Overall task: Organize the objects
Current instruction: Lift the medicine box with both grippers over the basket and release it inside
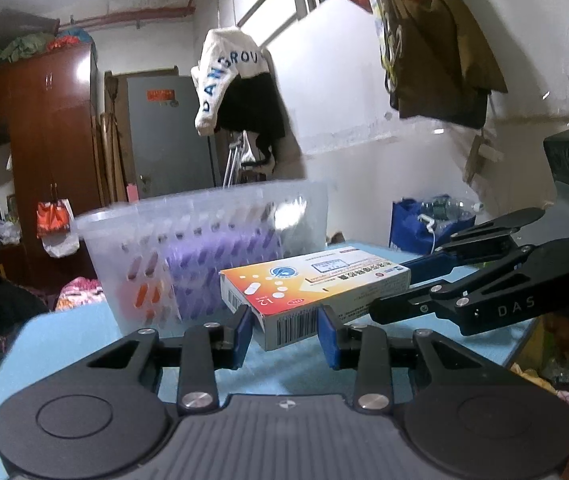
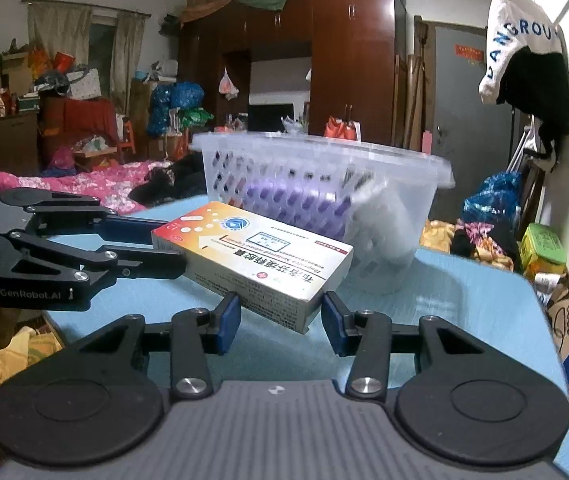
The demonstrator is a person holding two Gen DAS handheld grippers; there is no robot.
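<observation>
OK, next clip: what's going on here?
A person with a gripper in each hand is holding one medicine box between them: the left gripper clamps one end, the right gripper the other. The box is off the blue table, in front of a clear slotted basket that already holds a purple item. It isn't in the basket yet.

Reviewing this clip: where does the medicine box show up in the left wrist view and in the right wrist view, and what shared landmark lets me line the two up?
Left wrist view: the medicine box sits low centre, its barcode end between this claw's pads.
Right wrist view: the medicine box sits centre-left, its white end between this claw's pads.
Shared landmark: the clear slotted basket directly behind the box on the blue table.
</observation>
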